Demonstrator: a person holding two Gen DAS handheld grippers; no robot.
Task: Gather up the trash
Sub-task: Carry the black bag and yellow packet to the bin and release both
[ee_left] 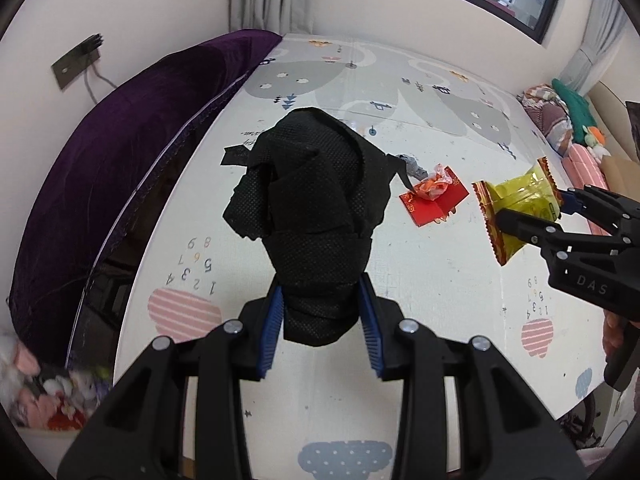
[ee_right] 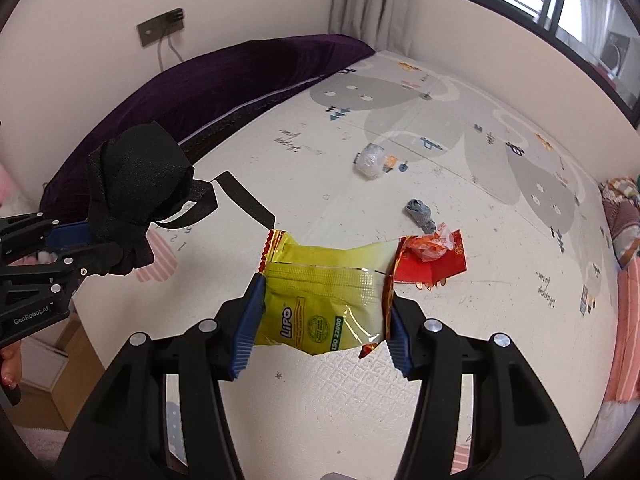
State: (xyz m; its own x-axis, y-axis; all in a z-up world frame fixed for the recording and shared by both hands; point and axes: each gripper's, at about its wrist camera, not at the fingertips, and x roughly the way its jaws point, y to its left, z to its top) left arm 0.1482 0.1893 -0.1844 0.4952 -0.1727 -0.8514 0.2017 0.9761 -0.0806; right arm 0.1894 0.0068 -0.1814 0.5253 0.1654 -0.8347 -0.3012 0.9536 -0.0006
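Observation:
My left gripper (ee_left: 322,320) is shut on a crumpled black fabric bag (ee_left: 312,208) and holds it above the play mat; it also shows in the right wrist view (ee_right: 136,188). My right gripper (ee_right: 322,320) is shut on a yellow Lipo snack wrapper (ee_right: 324,292), seen from the left wrist too (ee_left: 520,208). On the mat lie a red envelope (ee_right: 436,264) with an orange-and-clear plastic scrap (ee_right: 434,246) on it, a grey crumpled piece (ee_right: 420,214) and a clear plastic ball (ee_right: 370,160).
A purple cushion (ee_left: 132,152) runs along the mat's left edge by the wall. Folded blankets and soft toys (ee_left: 560,120) lie at the far right. A cardboard box (ee_right: 52,364) stands below the mat's near-left edge.

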